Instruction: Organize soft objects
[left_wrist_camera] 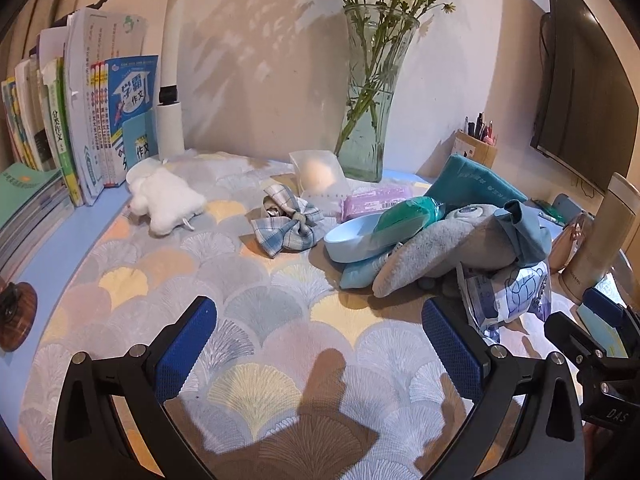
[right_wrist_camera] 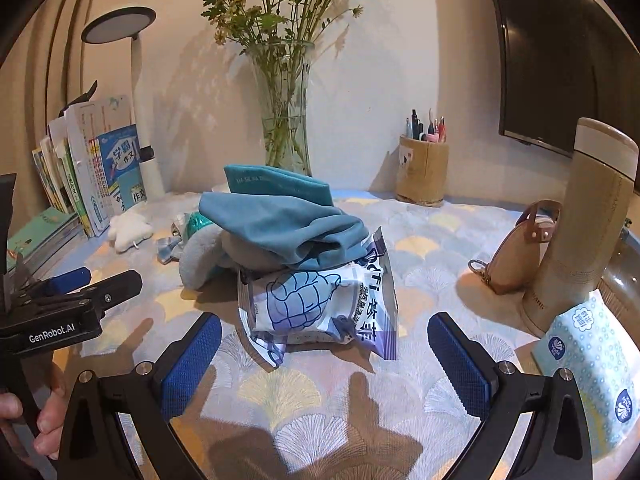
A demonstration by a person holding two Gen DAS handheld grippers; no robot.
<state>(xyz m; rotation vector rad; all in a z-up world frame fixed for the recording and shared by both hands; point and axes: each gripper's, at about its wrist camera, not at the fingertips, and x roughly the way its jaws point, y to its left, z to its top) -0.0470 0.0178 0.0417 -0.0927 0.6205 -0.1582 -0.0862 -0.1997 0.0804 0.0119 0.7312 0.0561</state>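
Soft things lie on a fan-patterned cloth. A white plush sits at the left, a plaid bow in the middle. A grey plush with a teal cloth draped on it lies right of centre, with a blue-and-white plastic packet in front. My left gripper is open and empty over bare cloth, short of the bow. My right gripper is open and empty, just in front of the packet.
A glass vase with flowers stands at the back. Books and a lamp post are at the left. A pen holder, a beige flask, a tan pouch and a tissue pack stand at the right.
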